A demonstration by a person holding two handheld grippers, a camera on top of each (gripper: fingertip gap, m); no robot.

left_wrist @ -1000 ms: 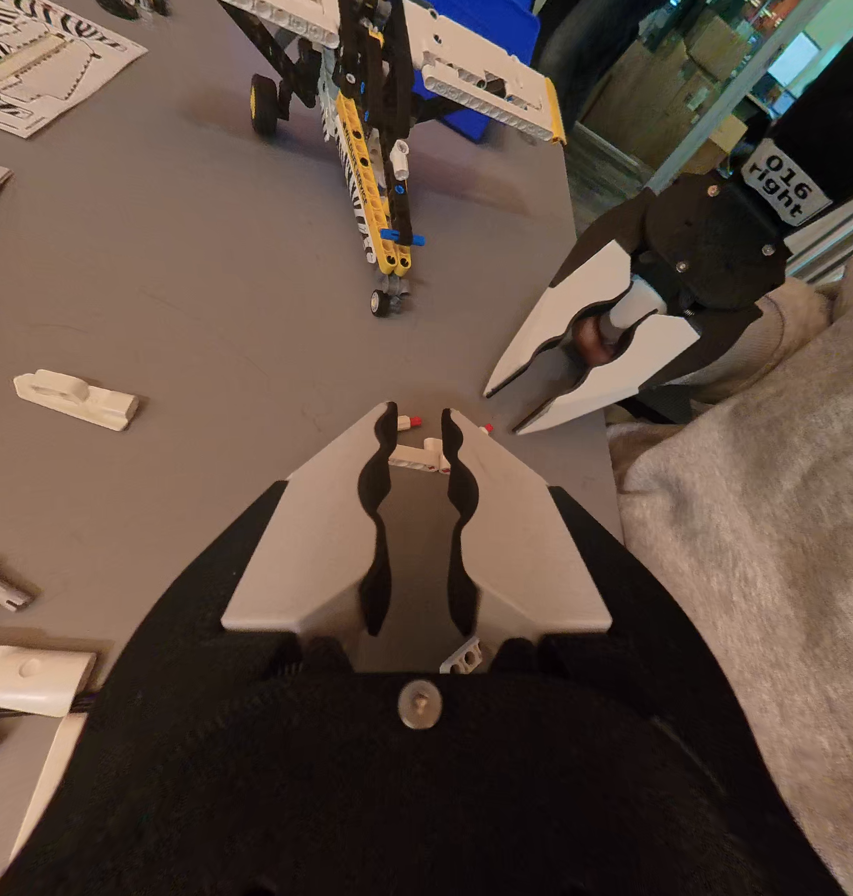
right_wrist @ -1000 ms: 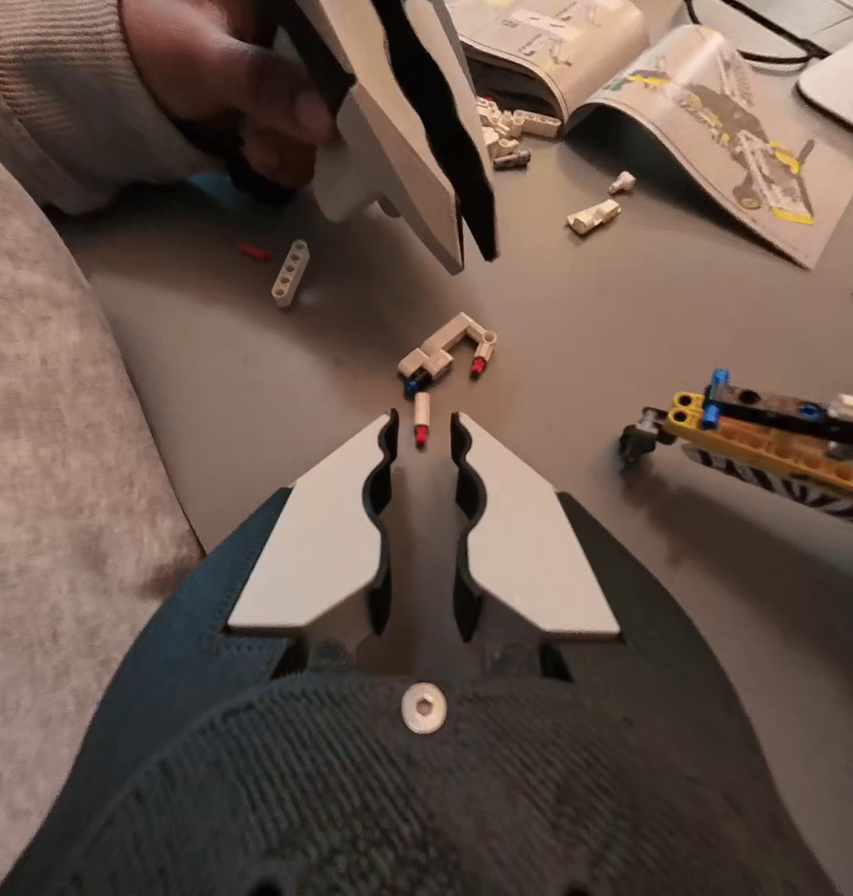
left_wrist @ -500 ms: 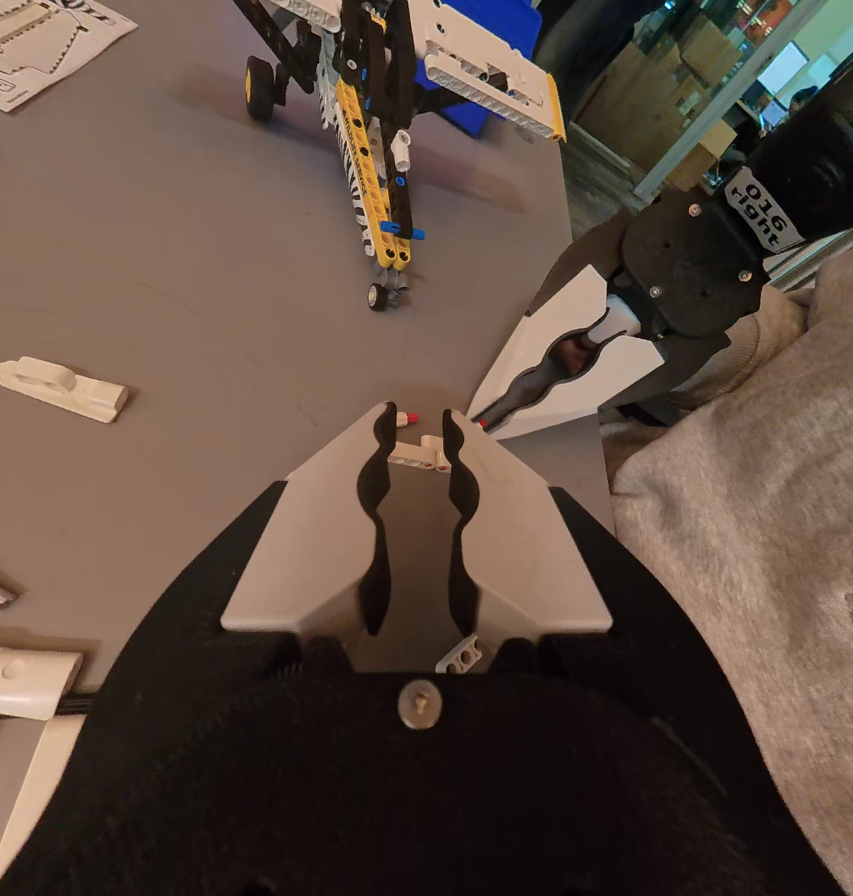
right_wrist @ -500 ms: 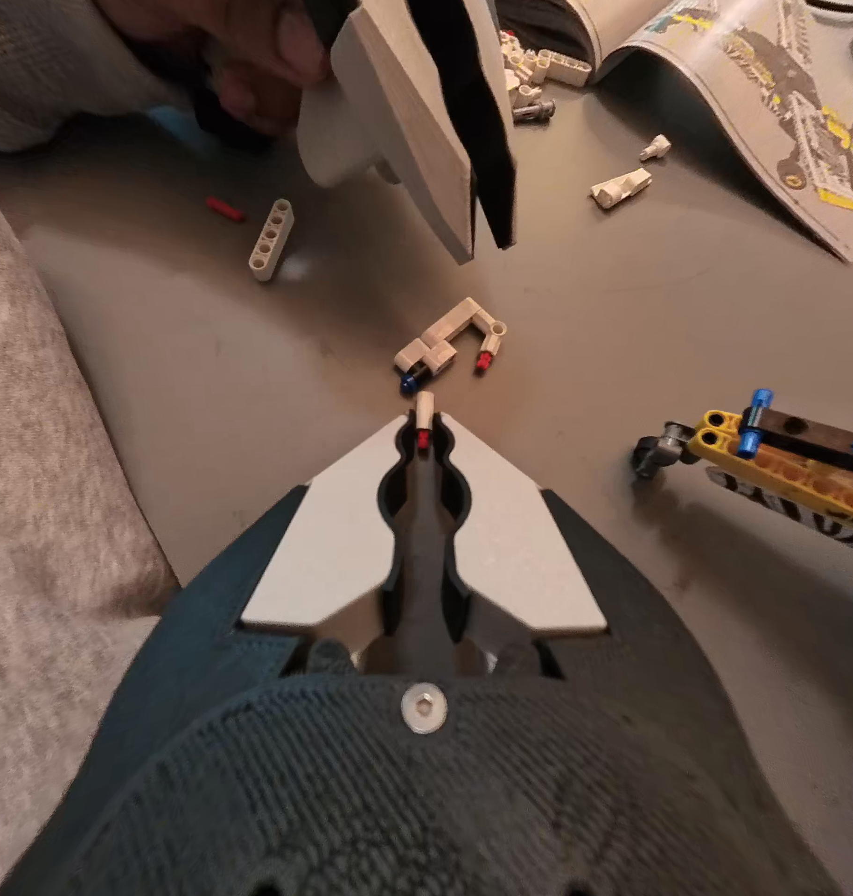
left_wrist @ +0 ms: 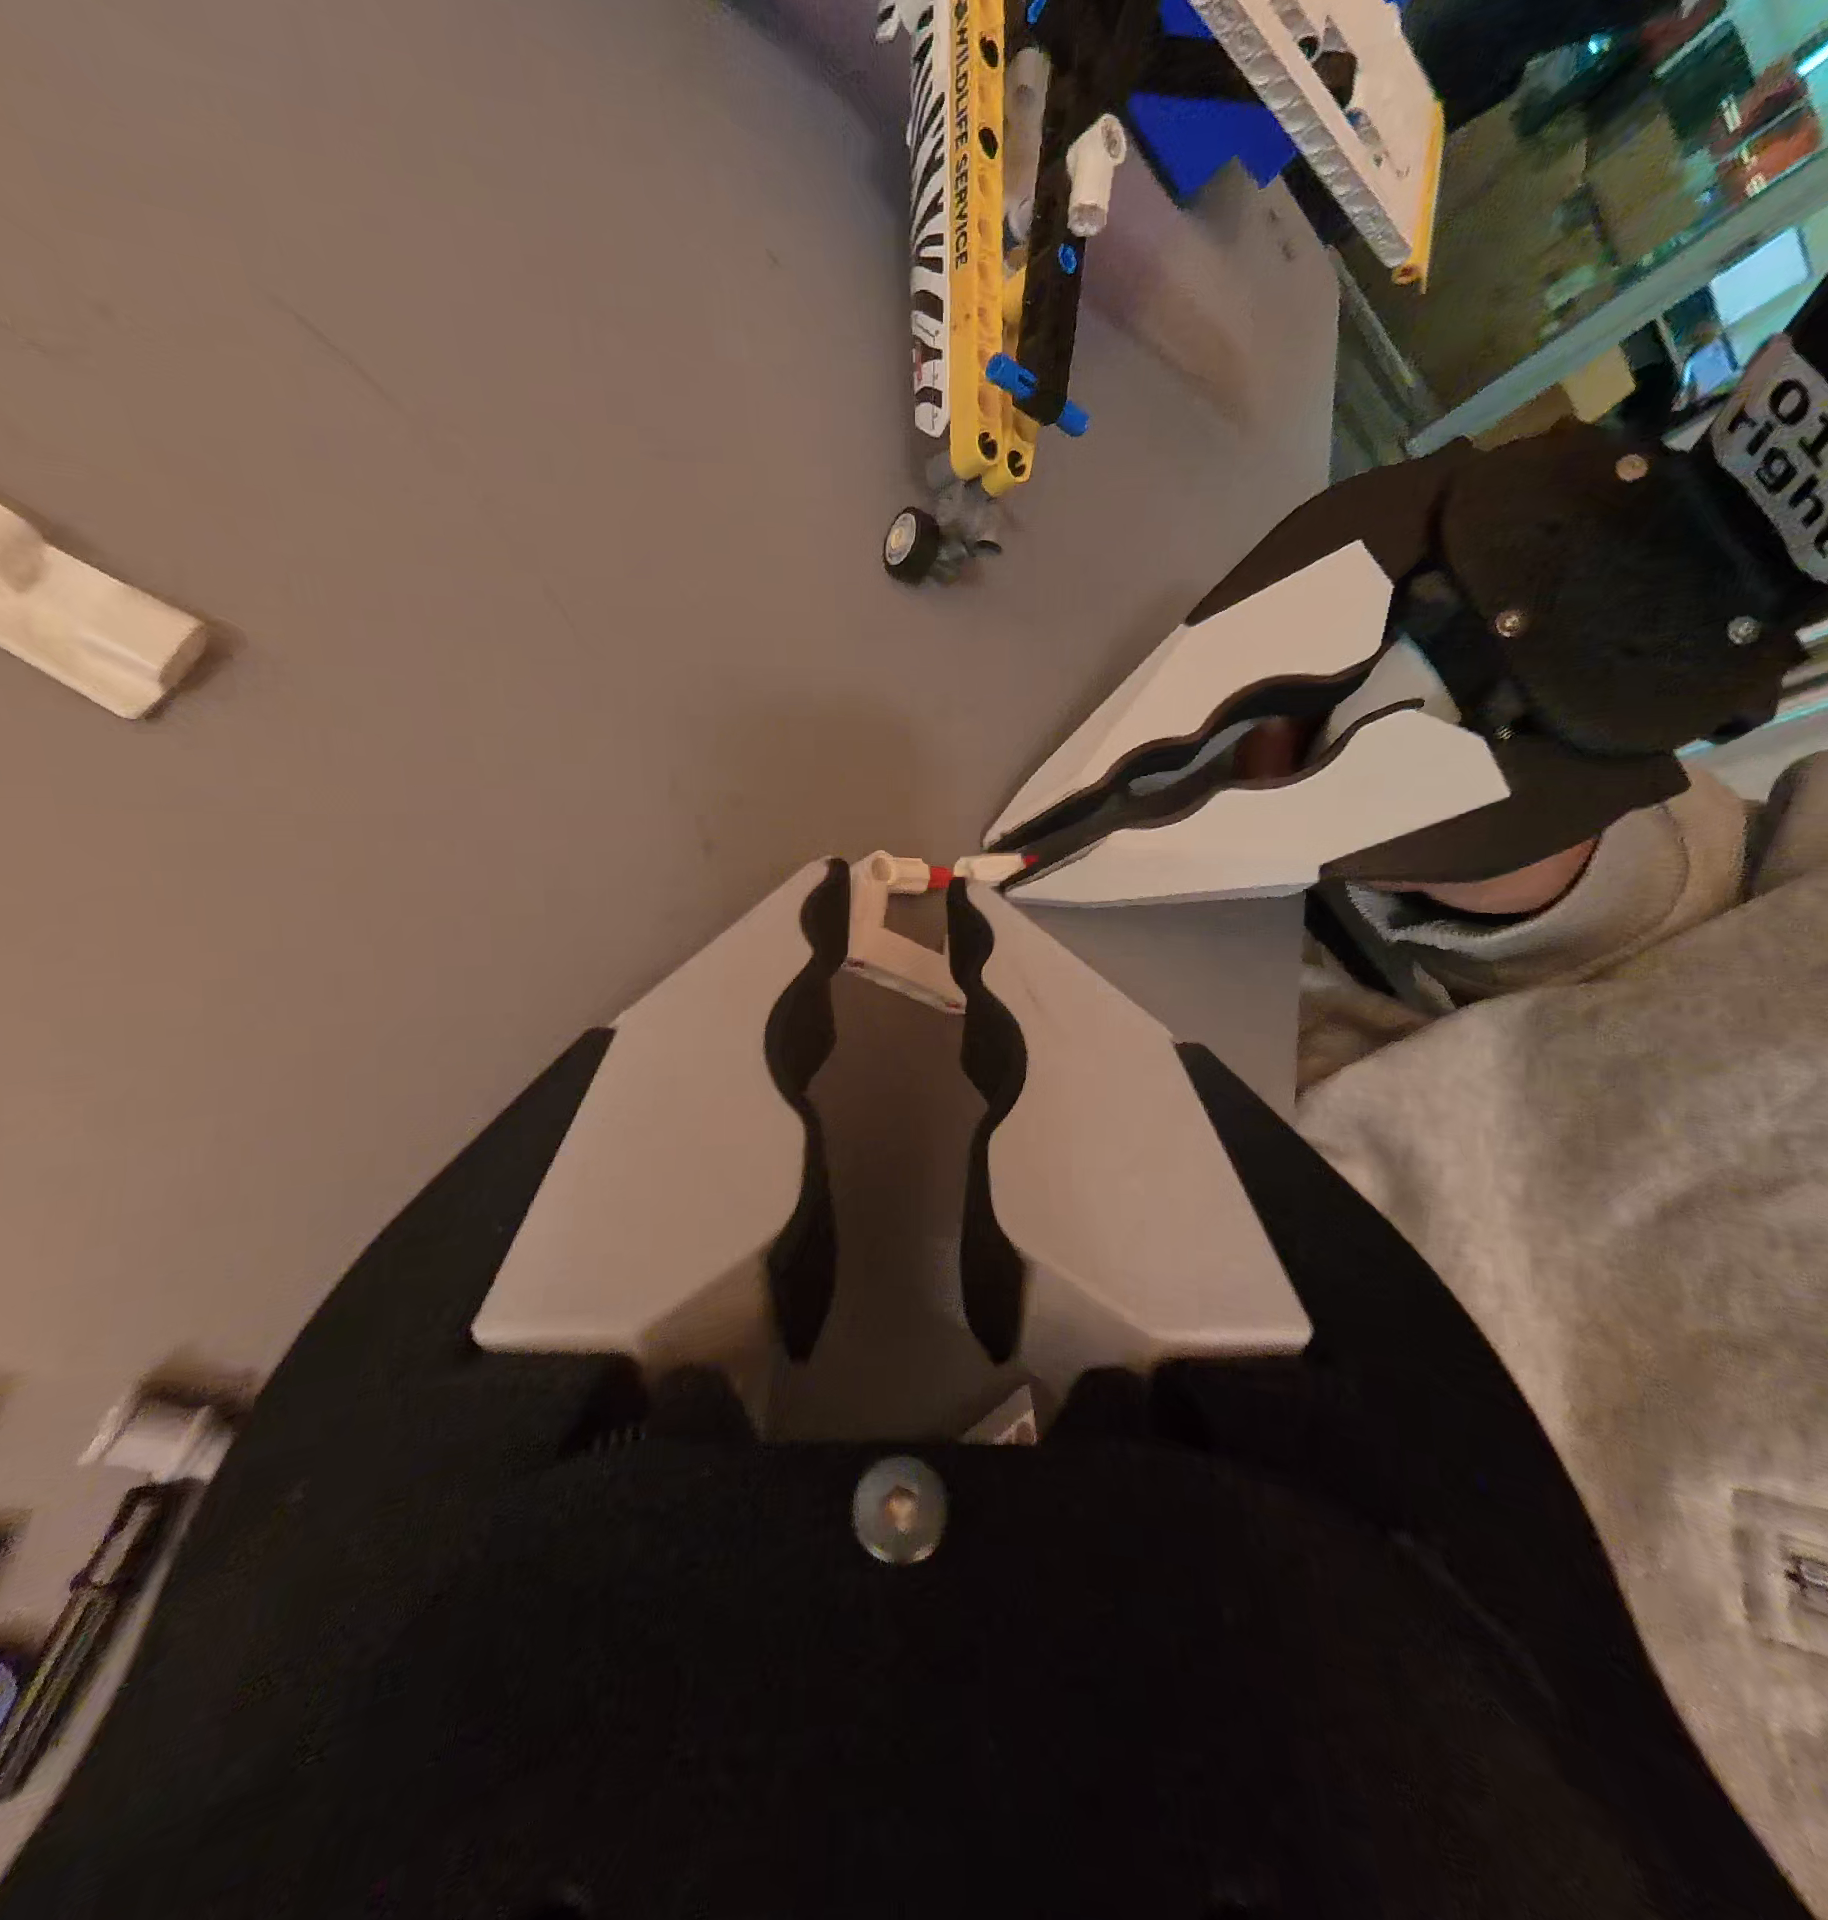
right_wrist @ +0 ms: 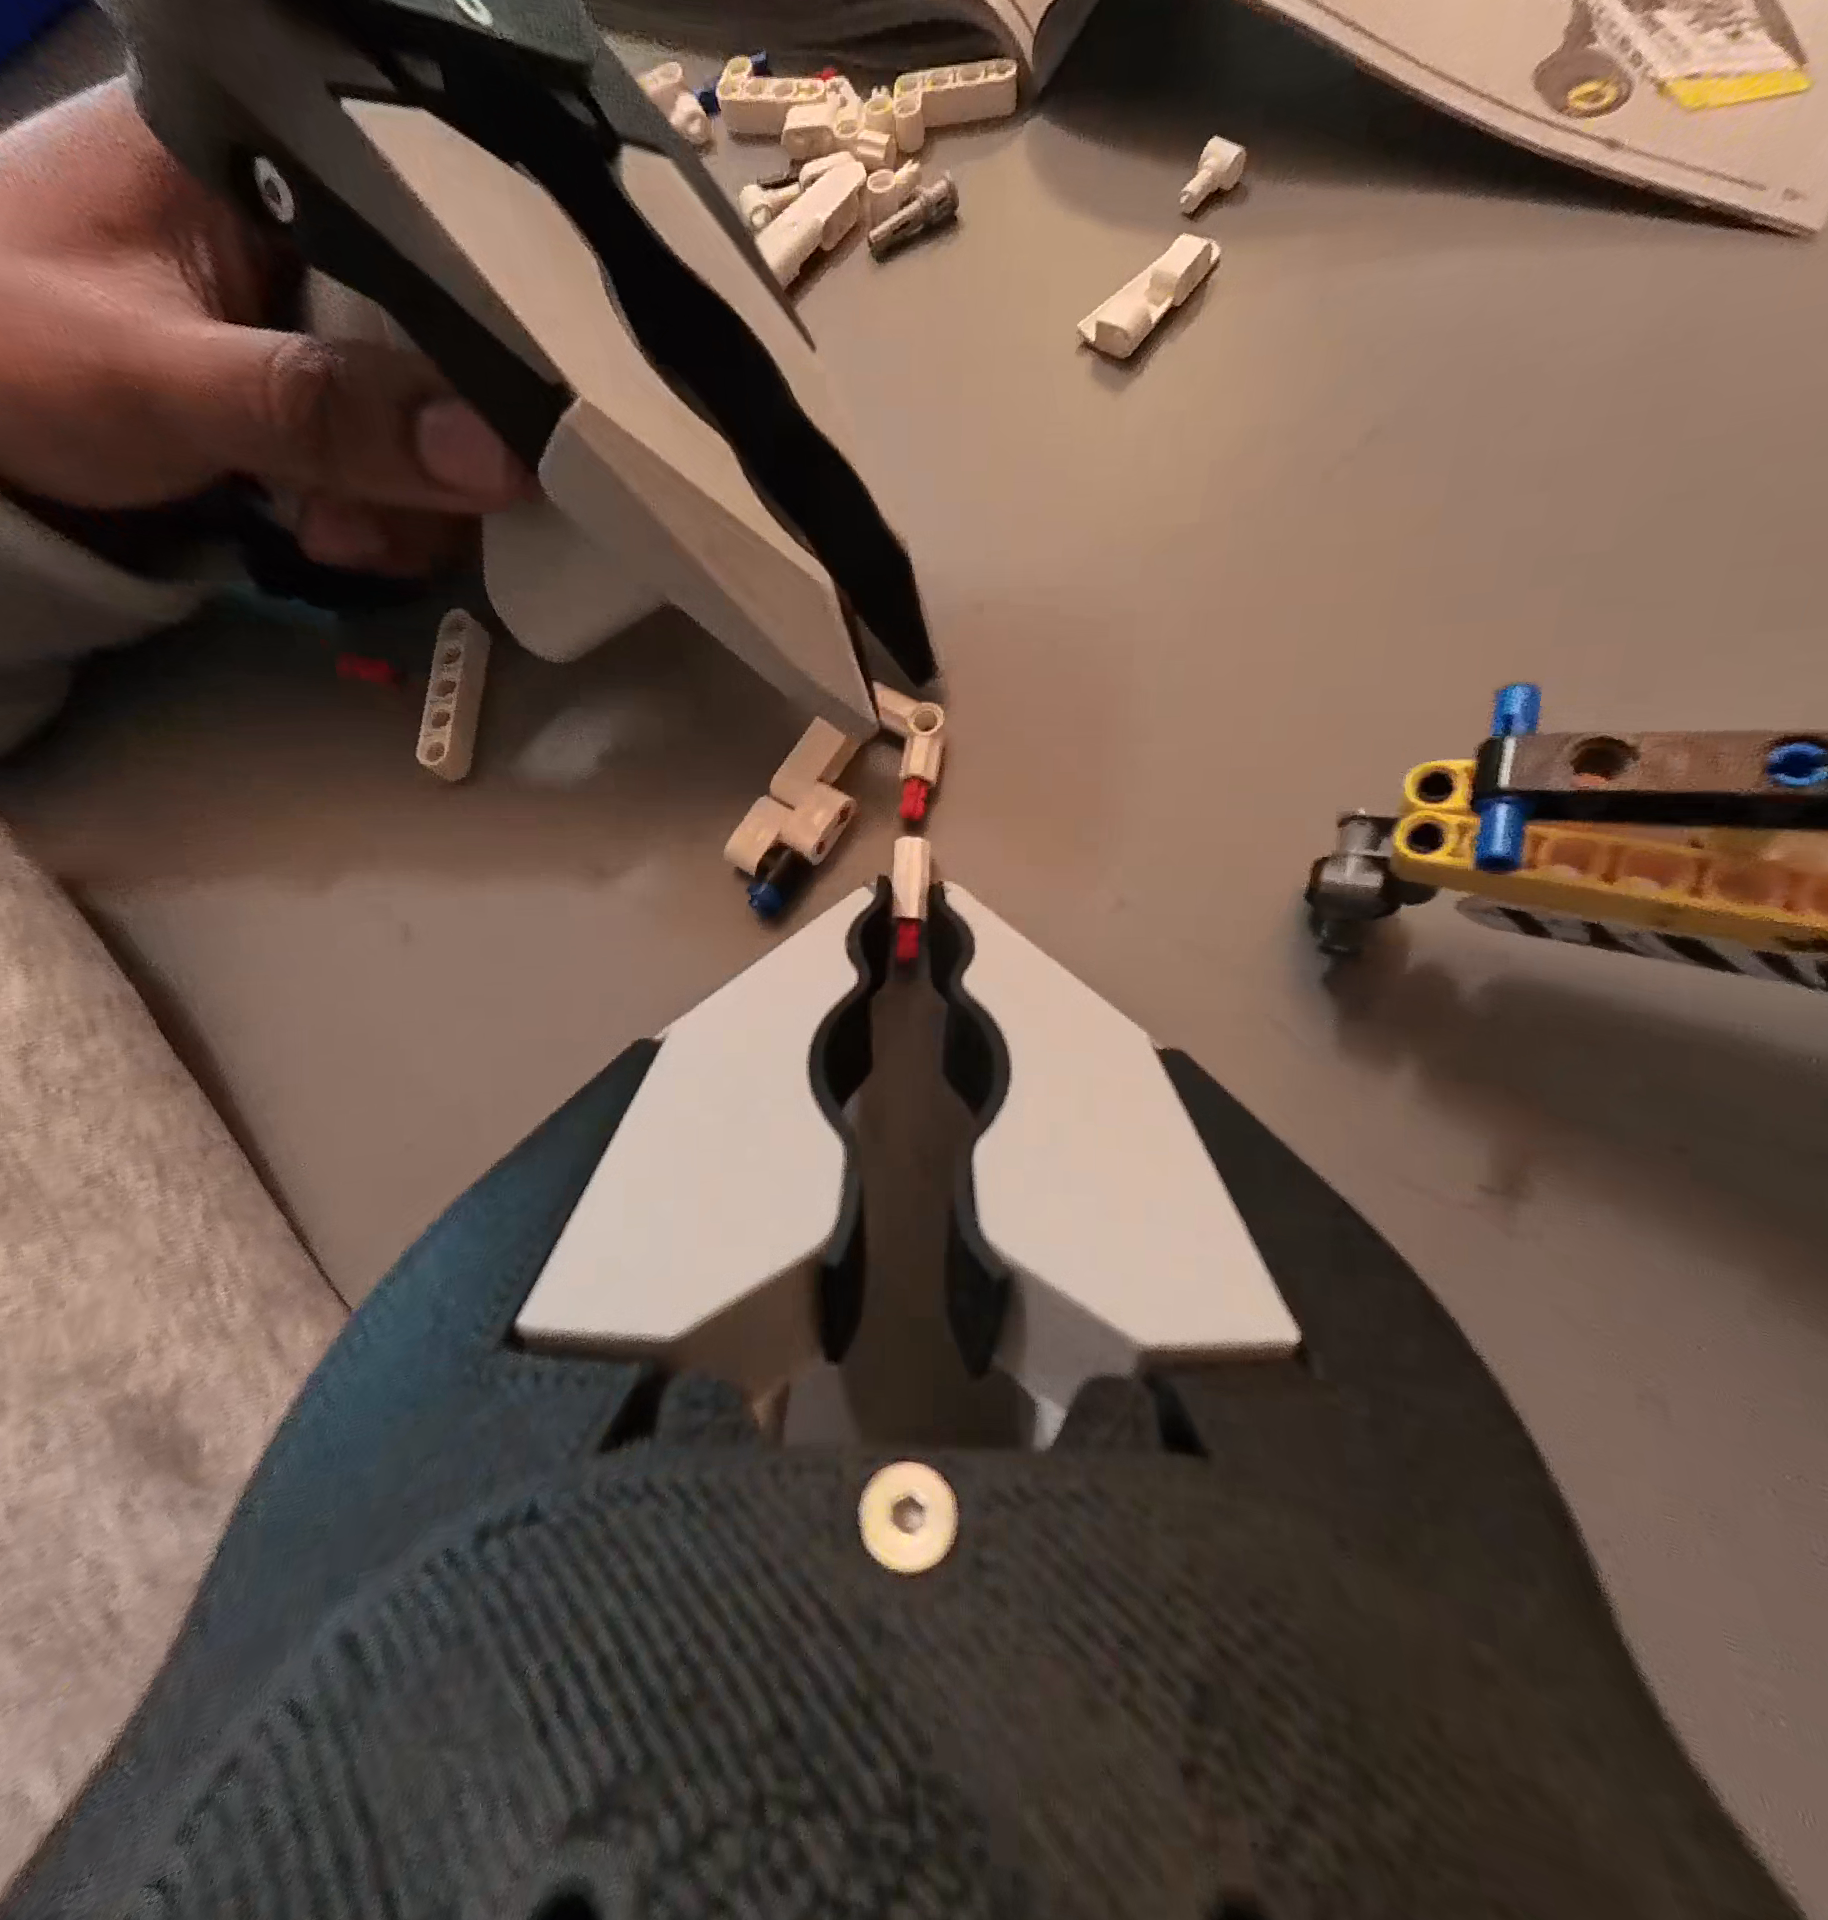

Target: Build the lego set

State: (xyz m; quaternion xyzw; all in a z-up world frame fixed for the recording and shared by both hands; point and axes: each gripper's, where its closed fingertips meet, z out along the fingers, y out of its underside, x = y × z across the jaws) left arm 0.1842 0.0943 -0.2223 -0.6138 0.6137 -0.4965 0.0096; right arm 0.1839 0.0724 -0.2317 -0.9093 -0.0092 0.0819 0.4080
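Observation:
A small white angled lego assembly (right_wrist: 816, 779) with a red pin end (right_wrist: 915, 800) and a blue pin lies on the grey table. My left gripper (left_wrist: 897, 883) is open, and its fingertips straddle the assembly (left_wrist: 884, 940). From the right wrist view the left gripper (right_wrist: 894, 696) comes down on it from the upper left. My right gripper (right_wrist: 908, 894) is shut on a small white-and-red pin piece (right_wrist: 910, 868). It holds the piece in line with the assembly's red pin, a short gap away. The right gripper (left_wrist: 1009, 873) also shows in the left wrist view.
The yellow, black and white plane model (left_wrist: 983, 260) stands beyond, and its tail (right_wrist: 1616, 842) is to the right. Loose white parts (right_wrist: 848, 156), a white panel piece (right_wrist: 1149, 296), a short beam (right_wrist: 453, 696) and an open instruction booklet (right_wrist: 1512, 83) lie around. The table edge (left_wrist: 1315, 935) is close.
The right gripper closed on the white-and-red pin piece and carried it up to the assembly's red pin. The left gripper moved forward and down over the assembly.

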